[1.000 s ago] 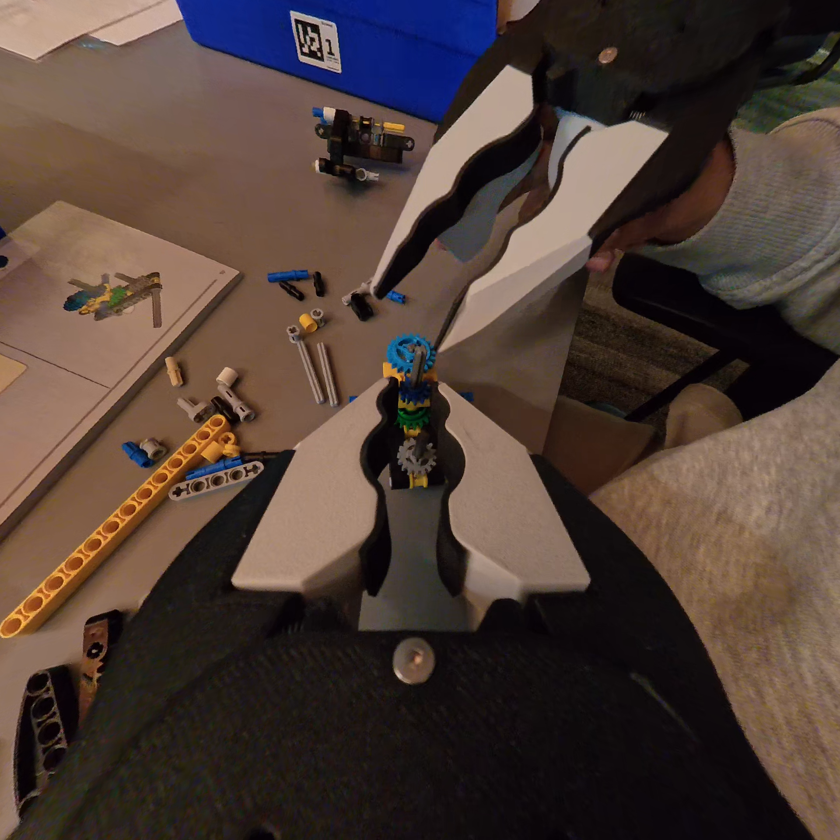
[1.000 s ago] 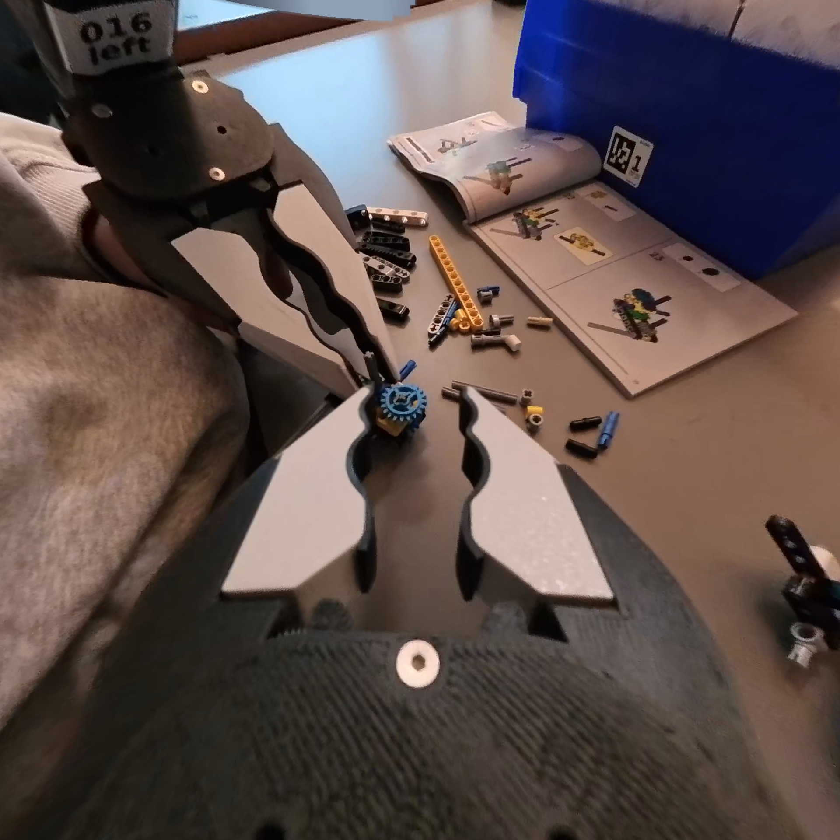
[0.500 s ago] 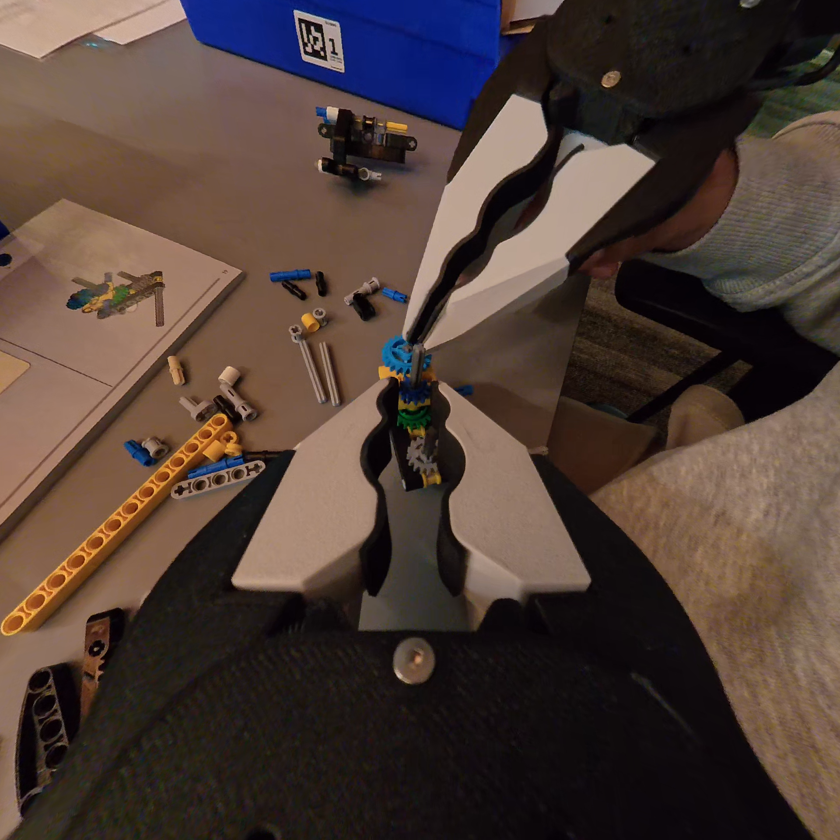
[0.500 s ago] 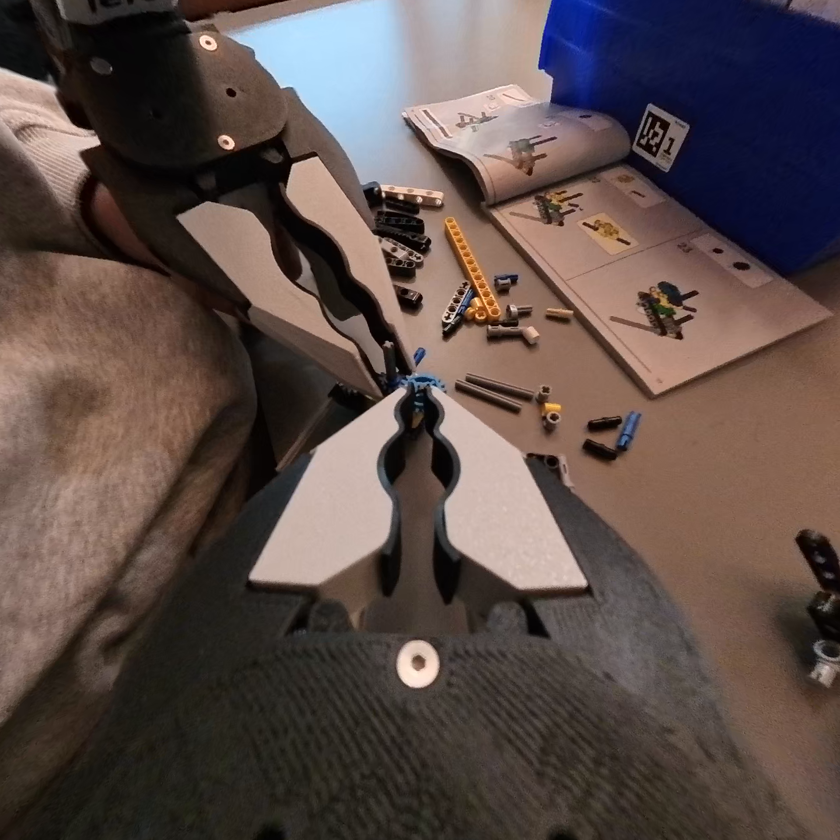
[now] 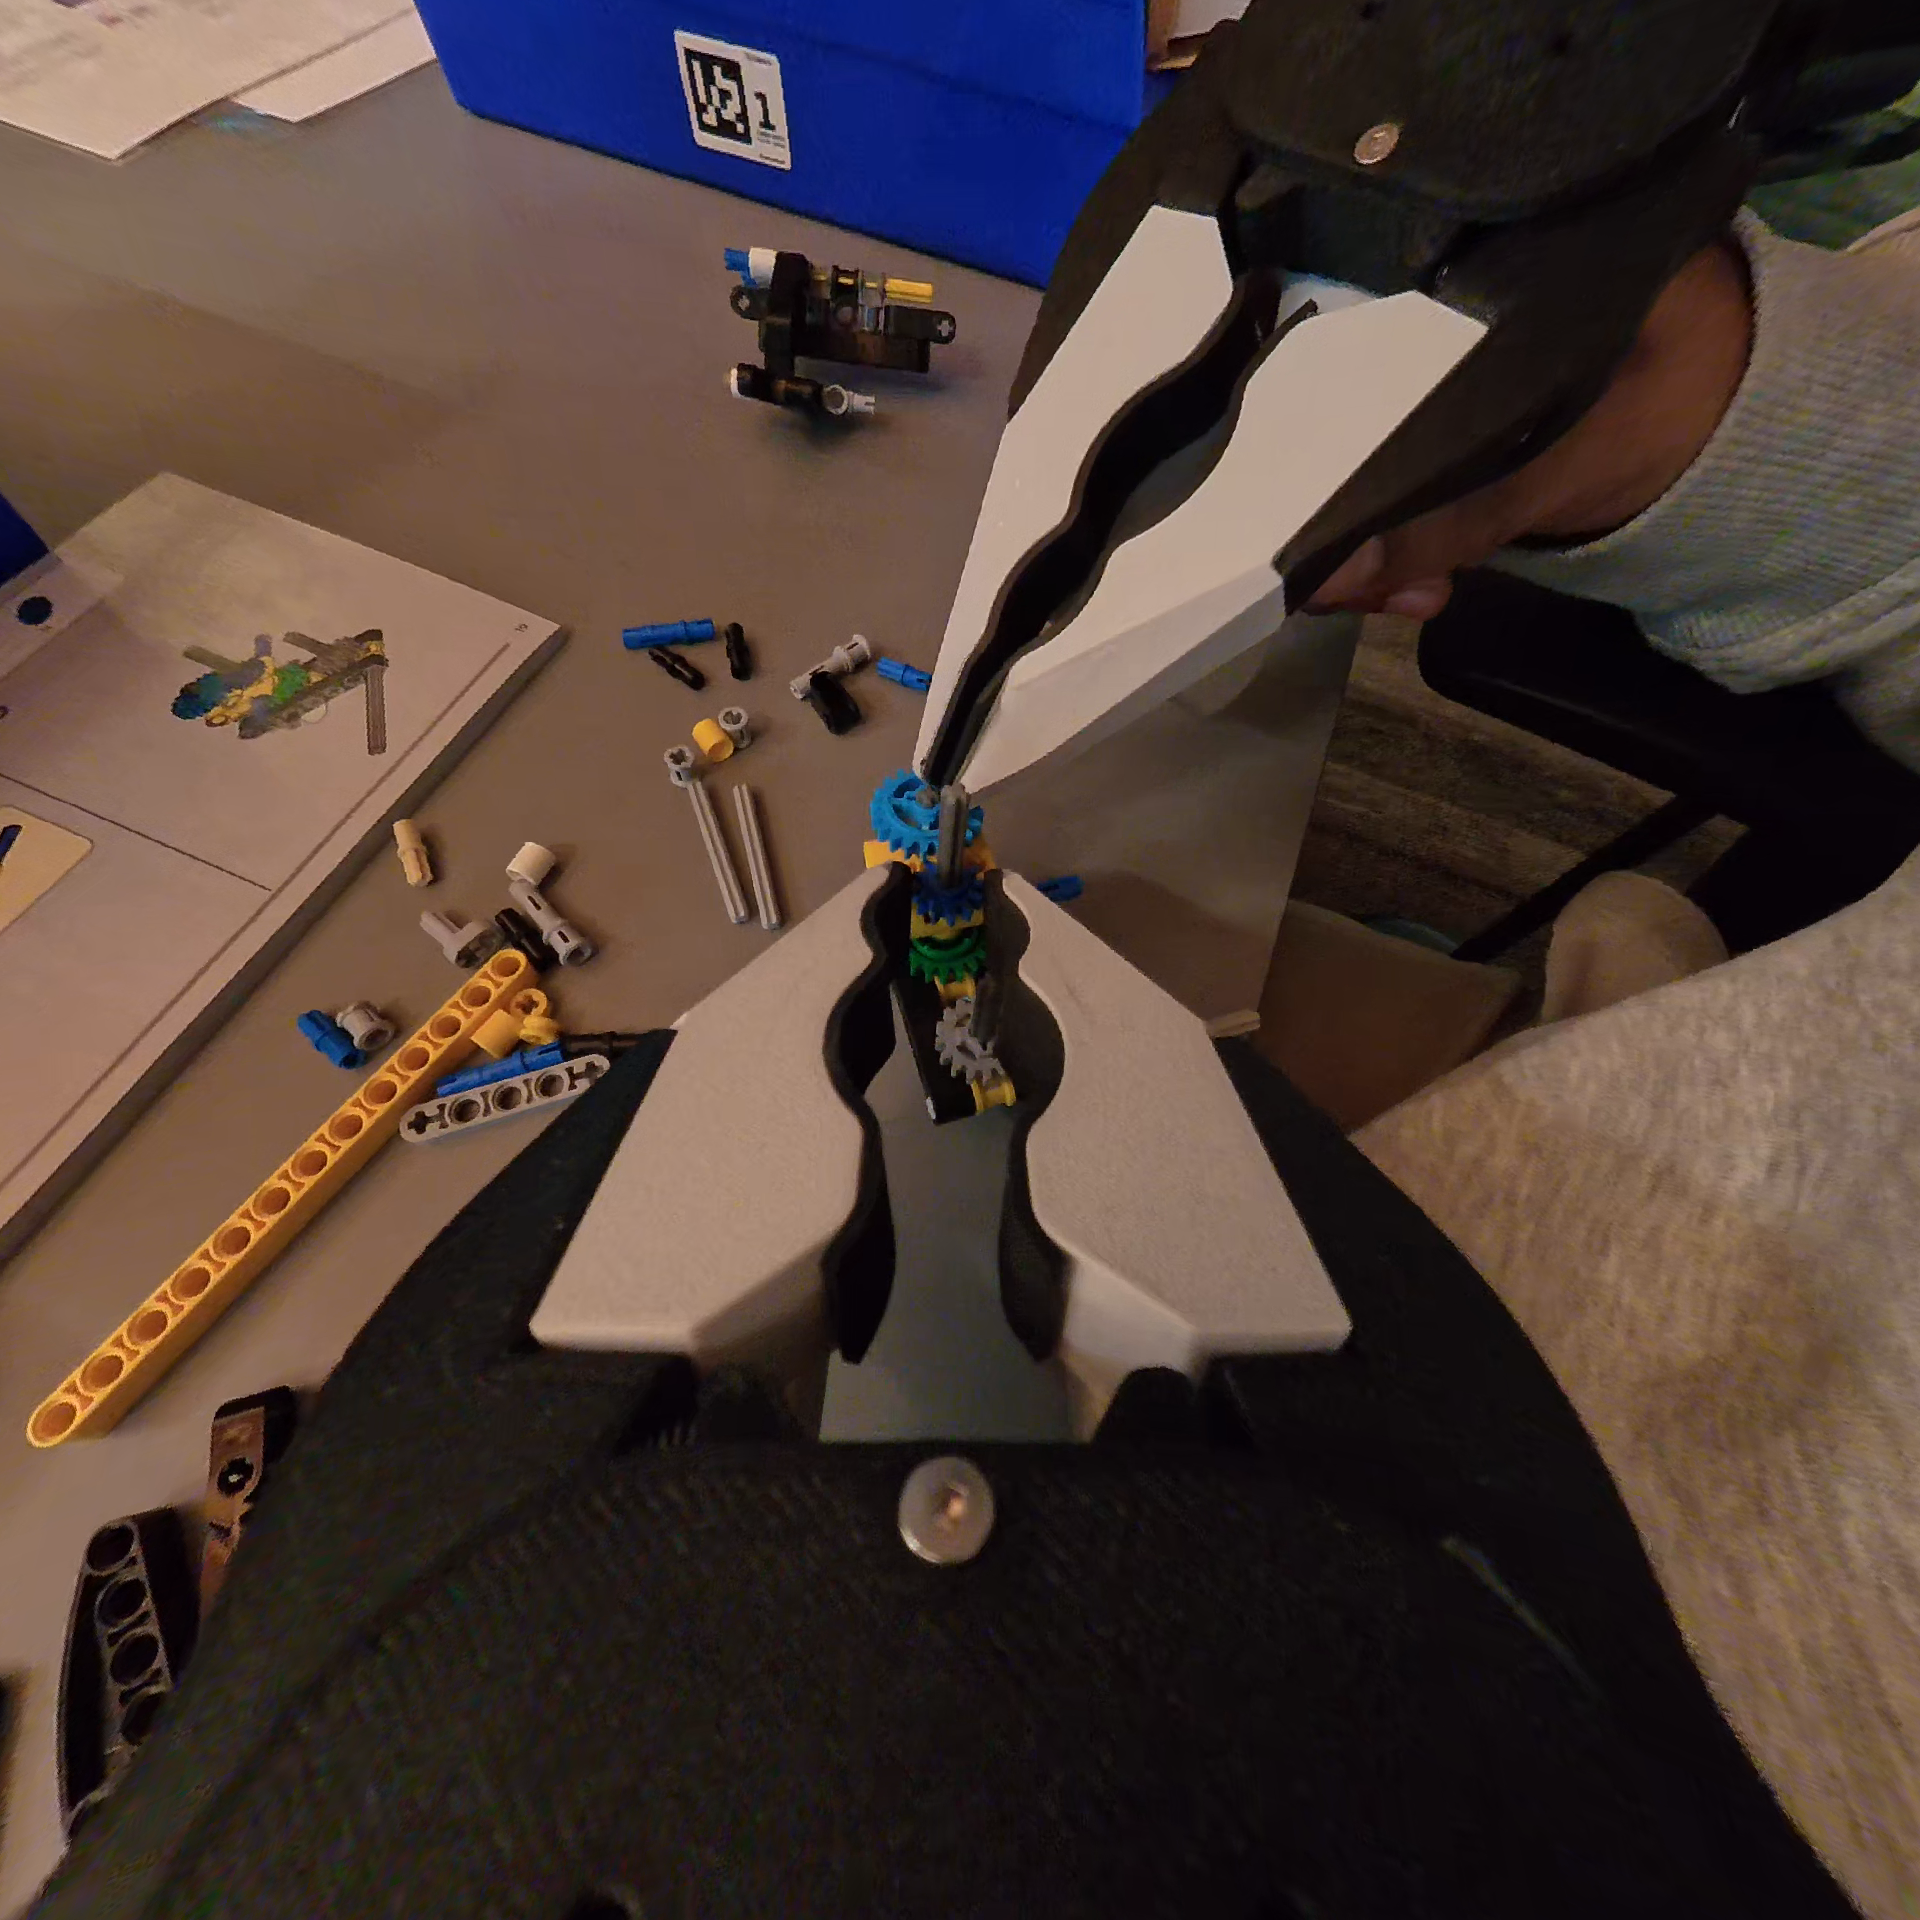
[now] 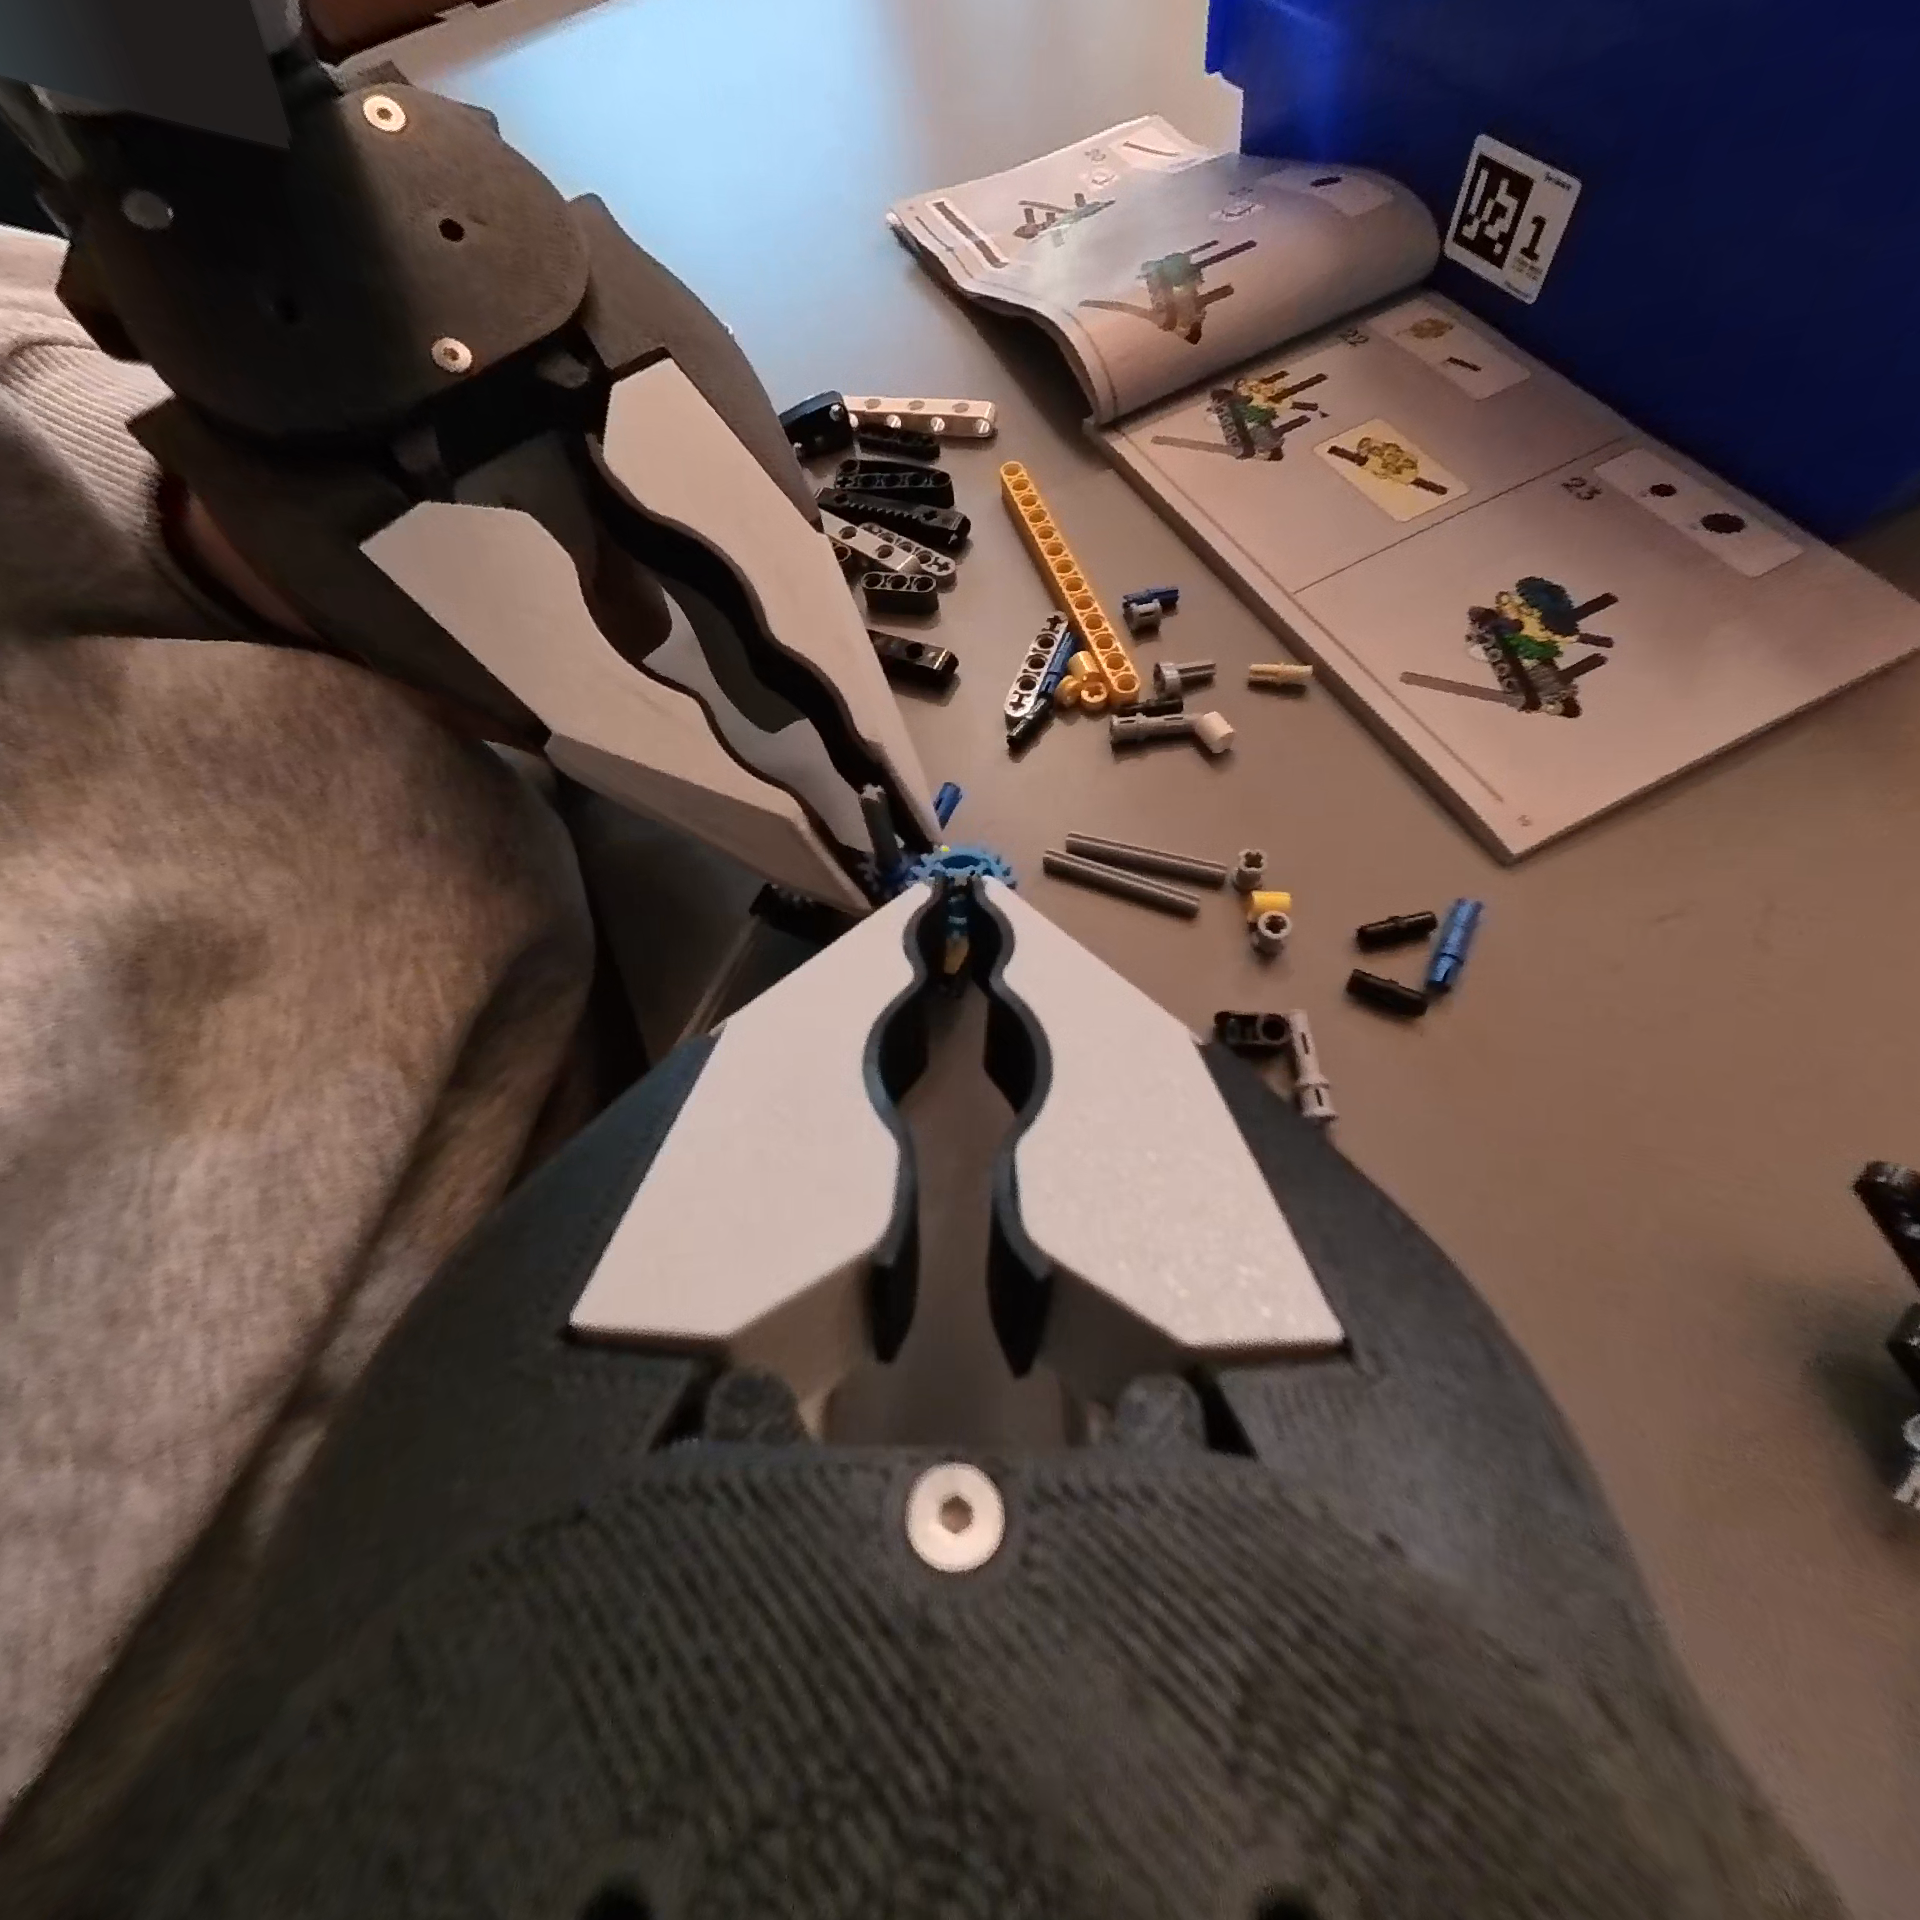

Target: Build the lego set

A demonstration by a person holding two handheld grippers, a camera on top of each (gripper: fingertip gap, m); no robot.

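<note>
left wrist view: a grey table point(image 5: 395, 343) under dim warm light carries scattered lego pieces, with floor and a dark chair frame past its right edge. a blue bin point(image 5: 914, 94) with a black-and-white marker stands at the far side; its contents are not visible. an open instruction booklet point(image 5: 208, 748) lies at left. nearer are a long yellow beam point(image 5: 281, 1195), two grey axles point(image 5: 738, 852), blue and black pins, and a small black sub-assembly point(image 5: 831, 322) well apart near the bin. the left claw point(image 5: 940, 904) is clamped on the gear assembly point(image 5: 951, 966), a black beam carrying a light blue gear at its far end, then dark blue, green and grey gears with yellow bits, held just above the table edge. the right claw point(image 5: 935, 774) comes in from the upper right, its tips together on a dark axle point(image 5: 951, 831) standing beside the light blue gear.

right wrist view: the same table, brighter at the far end, with the bin at upper right and the booklet point(image 6: 1455, 540) before it. black and grey short beams point(image 6: 894, 509) lie in a cluster beside the yellow beam point(image 6: 1070, 582). the right claw point(image 6: 956, 888) has its tips closed at the blue gear point(image 6: 961, 862); what it pinches is hard to see here. the left claw point(image 6: 894, 831) reaches in from the upper left, closed on the assembly. a grey sleeve point(image 6: 208, 935) fills the left side.
</note>
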